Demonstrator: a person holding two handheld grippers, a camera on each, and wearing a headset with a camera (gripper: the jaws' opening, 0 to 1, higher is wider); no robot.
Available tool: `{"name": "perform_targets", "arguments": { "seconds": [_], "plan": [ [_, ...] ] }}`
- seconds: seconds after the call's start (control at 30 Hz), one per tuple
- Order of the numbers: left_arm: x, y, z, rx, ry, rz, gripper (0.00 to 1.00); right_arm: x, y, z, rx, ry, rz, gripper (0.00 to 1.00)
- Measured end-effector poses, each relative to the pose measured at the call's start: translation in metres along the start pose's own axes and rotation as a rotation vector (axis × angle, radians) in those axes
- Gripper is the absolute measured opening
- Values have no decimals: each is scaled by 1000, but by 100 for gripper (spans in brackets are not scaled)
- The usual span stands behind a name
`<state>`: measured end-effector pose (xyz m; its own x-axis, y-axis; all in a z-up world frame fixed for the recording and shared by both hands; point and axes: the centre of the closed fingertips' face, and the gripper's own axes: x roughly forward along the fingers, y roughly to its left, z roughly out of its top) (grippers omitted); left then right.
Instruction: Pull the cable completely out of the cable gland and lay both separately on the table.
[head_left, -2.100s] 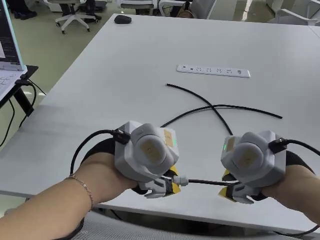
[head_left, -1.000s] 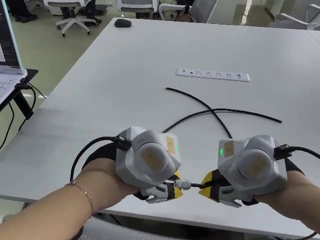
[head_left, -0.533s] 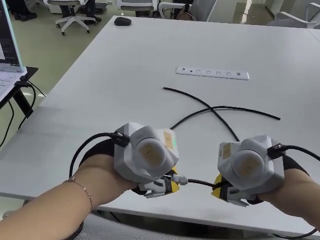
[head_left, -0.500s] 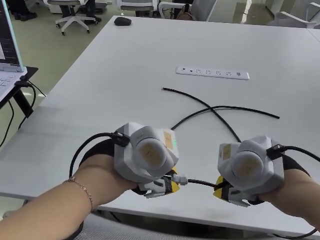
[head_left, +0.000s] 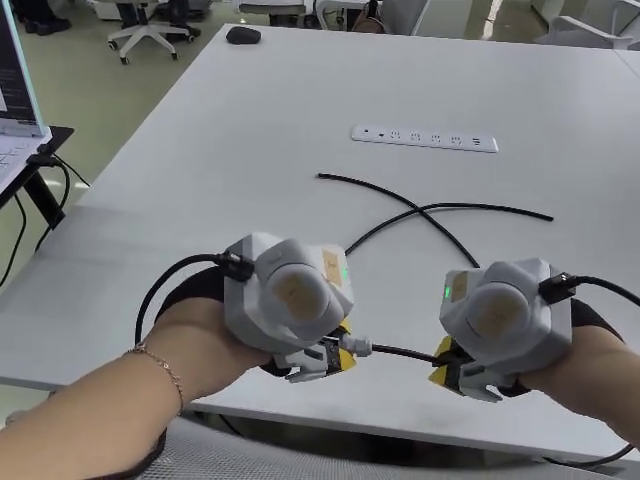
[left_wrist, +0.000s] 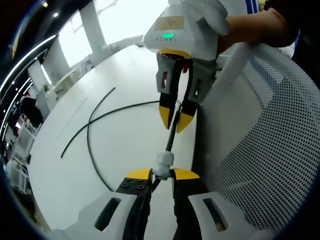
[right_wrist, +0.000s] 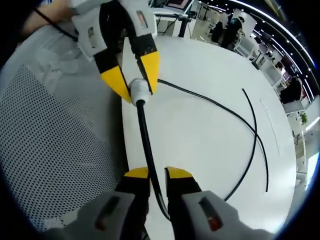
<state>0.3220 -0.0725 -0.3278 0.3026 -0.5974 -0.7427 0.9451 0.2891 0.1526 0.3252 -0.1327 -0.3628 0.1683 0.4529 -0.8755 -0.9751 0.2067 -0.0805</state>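
1. Left gripper (head_left: 335, 356): clamped on cable gland (head_left: 356, 347).
2. Right gripper (head_left: 442, 361): clamped on cable (head_left: 400, 353); gap wider than 1 s ago. Extraction apparently advancing, cable not free.

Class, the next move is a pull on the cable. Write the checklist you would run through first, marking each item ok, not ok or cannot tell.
1. Left tongs shut on the cable gland: ok.
2. Right tongs shut on the cable: ok.
3. Cable straight between the two tongs: ok.
4. Cable free of the gland: not ok, it enters it.
5. Length of cable behind the gland: cannot tell.
6. Bare table for laying both apart: ok.
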Motion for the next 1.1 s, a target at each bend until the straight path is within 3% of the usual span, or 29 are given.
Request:
{"name": "perform_targets", "arguments": {
  "seconds": [0.13,0.23,0.47,0.57,0.73,0.87,1.1],
  "plan": [
    [0,-1,2,10,-5,-2,17,-4,2,19,-9,-94,16,17],
    [1,-3,5,15,-17,-10,17,-8,11,40,-34,-186,47,17],
    [2,-4,5,20,-13,-17,17,-13,18,58,-76,-263,65,11],
    [2,-3,5,20,-12,-11,17,-13,23,60,-92,-268,85,4],
    [2,-1,3,-4,-12,-8,17,-11,21,59,-77,-264,78,3],
    [0,6,-4,12,23,24,17,-9,16,55,-56,-249,69,3],
    [-1,9,-11,-11,51,39,15,-2,12,37,-32,-168,59,3]
  ]
}}
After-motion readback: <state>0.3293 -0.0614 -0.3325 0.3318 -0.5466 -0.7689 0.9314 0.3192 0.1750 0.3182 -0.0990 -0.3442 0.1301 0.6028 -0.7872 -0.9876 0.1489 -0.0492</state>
